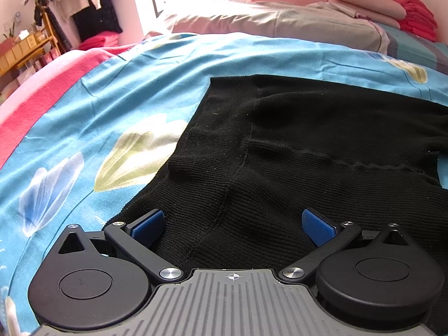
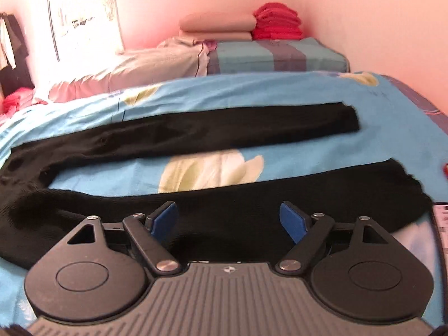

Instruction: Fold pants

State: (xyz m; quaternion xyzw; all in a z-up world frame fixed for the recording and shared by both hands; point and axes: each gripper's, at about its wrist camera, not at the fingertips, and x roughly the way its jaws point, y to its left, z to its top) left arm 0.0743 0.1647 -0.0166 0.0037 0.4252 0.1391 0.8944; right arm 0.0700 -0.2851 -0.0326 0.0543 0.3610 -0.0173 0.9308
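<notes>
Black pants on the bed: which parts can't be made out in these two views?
- Left wrist view: the pants run off the right edge, so the legs are cut off; the left gripper body hides the near hem.
- Right wrist view: the waist end leaves the left edge; the right gripper covers part of the near leg.
- Right wrist view: motion blur hides the fabric detail of the far leg.

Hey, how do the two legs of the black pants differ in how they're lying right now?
The far leg lies wholly in view beyond the right gripper, its cuff end squared off. The near leg passes under that gripper's open fingers, partly hidden, and its cuff looks ragged. Both are black, lie flat on the blue bedspread, and spread apart toward the cuffs.
</notes>
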